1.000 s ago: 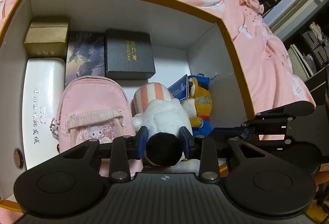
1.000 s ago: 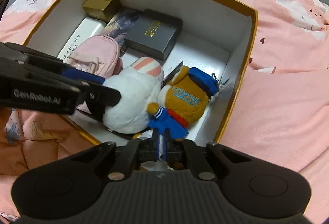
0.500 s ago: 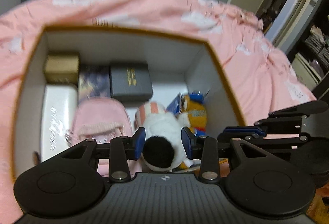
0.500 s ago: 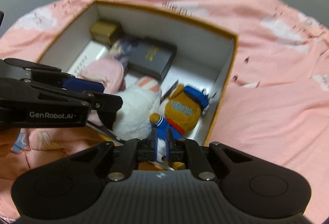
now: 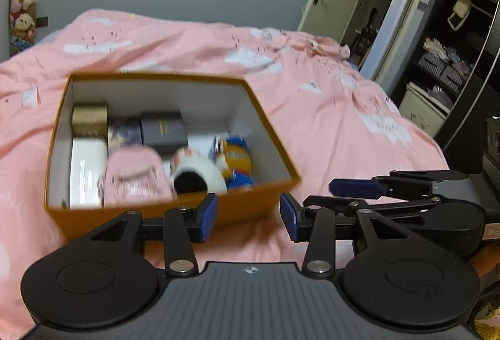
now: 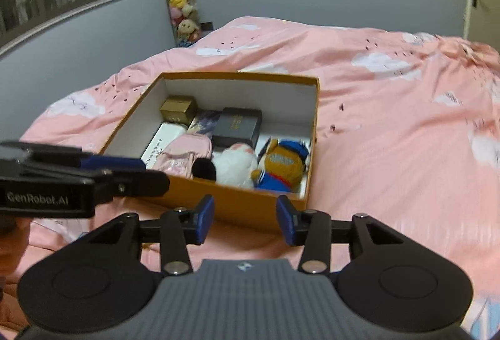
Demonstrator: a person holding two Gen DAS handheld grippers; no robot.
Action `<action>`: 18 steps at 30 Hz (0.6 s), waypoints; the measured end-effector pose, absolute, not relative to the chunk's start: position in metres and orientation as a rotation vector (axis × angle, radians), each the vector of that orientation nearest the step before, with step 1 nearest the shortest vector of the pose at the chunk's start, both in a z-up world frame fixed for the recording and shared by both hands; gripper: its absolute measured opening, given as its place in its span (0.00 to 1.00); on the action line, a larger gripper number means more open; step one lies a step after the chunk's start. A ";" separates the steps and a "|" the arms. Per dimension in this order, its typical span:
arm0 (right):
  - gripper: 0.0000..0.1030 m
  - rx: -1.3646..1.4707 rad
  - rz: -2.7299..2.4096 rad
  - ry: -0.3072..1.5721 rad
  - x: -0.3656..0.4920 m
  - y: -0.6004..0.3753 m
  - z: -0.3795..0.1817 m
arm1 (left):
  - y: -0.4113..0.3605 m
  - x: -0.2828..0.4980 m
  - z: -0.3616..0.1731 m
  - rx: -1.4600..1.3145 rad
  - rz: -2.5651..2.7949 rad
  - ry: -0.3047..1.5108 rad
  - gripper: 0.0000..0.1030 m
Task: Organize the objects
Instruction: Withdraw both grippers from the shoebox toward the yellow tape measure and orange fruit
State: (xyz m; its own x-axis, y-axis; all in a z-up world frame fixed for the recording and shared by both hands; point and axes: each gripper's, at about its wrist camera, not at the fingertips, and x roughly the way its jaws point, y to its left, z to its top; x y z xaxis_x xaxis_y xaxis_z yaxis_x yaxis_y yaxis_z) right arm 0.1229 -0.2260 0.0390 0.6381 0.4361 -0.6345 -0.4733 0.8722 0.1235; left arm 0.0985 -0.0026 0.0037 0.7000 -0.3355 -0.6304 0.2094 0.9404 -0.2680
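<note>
- Left tongs (image 5: 248, 216): jaws have just been opening and now stand apart with nothing between them. A second ago they straddled the white plush toy (image 5: 197, 174) inside the box; they are now clear of the box, on the near side of its front wall.
- Right tongs (image 6: 245, 219): shut a second ago at the blue foot of the orange plush toy (image 6: 282, 166); jaws have just been opening and now gape empty, also short of the box.
- Both toys lie released side by side against the near wall of the orange cardboard box (image 5: 175, 212), the orange one nearest the right-hand corner.
- Other contents sit as before: pink mini backpack (image 6: 182, 157), white case (image 6: 164, 138), gold box (image 6: 178, 109), black box (image 6: 237, 126), and a dark printed card or booklet between the last two.
- The box rests on the pink bed cover (image 6: 390, 121); no loose item shows on it in either view.
- Judgement: the placing of both toys appears complete. The box looks fully packed, so the task seems at or near its end. Motion blur limits finer checks.
</note>
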 end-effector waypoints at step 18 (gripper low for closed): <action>0.61 -0.103 0.432 0.875 0.051 -0.224 -0.022 | -0.003 0.050 -0.067 -0.169 -0.302 1.070 0.49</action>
